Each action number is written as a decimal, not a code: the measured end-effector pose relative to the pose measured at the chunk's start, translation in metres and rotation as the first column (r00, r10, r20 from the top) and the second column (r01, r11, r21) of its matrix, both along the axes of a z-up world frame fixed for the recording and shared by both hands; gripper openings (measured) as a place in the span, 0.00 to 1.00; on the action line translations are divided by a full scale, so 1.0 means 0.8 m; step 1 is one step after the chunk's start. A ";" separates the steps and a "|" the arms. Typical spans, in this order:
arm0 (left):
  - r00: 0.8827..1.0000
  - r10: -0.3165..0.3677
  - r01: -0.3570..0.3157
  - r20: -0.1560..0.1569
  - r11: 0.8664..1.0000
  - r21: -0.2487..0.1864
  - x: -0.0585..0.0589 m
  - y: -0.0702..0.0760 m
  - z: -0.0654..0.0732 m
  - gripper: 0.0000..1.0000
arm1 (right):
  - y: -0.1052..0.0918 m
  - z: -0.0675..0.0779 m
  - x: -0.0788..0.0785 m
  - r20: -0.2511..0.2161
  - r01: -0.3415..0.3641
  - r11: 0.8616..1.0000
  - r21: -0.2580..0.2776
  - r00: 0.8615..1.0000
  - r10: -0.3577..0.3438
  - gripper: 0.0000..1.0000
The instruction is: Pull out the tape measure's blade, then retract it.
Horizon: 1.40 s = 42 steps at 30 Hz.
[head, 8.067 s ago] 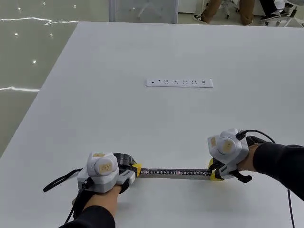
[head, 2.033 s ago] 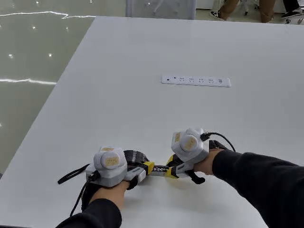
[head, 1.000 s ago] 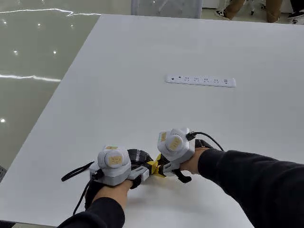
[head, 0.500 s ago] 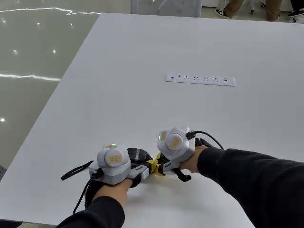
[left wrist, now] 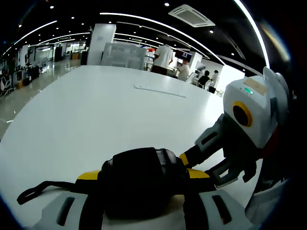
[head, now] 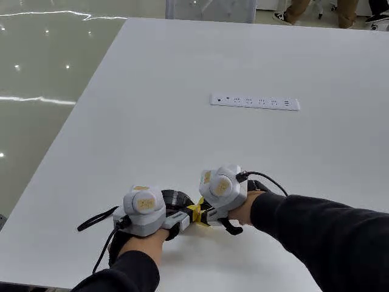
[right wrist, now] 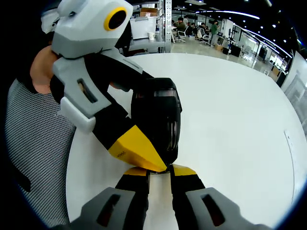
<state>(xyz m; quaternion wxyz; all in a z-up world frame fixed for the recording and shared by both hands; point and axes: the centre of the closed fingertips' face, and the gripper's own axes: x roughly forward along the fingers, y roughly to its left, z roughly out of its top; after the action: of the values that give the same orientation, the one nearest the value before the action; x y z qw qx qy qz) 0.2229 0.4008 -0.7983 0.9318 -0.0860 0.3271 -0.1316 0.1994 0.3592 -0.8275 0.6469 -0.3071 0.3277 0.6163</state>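
Seemingly almost retracted: left gripper (head: 175, 220) clamps the tape measure (left wrist: 144, 177) near the front edge of the table (head: 182, 91), right gripper (right wrist: 159, 176) pinches the blade (right wrist: 159, 171) at its mouth; best feed the last bit slowly.

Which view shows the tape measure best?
The right gripper view: the tape measure shows its side and front close up. The left gripper view gives its black back; the head view, a small, mostly covered part.

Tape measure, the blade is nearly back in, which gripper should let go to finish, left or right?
Right. The right gripper pinches the blade at the mouth of the tape measure, so opening it likely finishes the retraction. The left gripper clamps the tape measure itself, steadying it.
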 end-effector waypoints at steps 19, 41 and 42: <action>0.949 -0.310 0.313 0.064 0.949 -0.048 -0.034 0.028 0.043 1.00 | -0.045 0.017 -0.005 0.031 0.171 0.984 0.057 0.984 -0.173 0.31; 0.908 -0.398 0.399 0.131 0.917 0.018 -0.067 0.085 0.066 1.00 | -0.214 0.095 -0.035 0.090 0.391 0.897 0.208 0.905 -0.415 0.65; 0.906 -0.403 0.403 0.128 0.915 0.025 -0.069 0.087 0.066 1.00 | -0.221 0.096 -0.036 0.090 0.402 0.890 0.213 0.899 -0.428 0.66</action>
<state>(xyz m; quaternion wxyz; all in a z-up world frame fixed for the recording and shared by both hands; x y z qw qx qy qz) 0.1676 0.4703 -0.7457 0.9039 -0.0089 0.2762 -0.3266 0.1706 0.1823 -0.7508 0.8105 -0.2079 0.2815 0.4697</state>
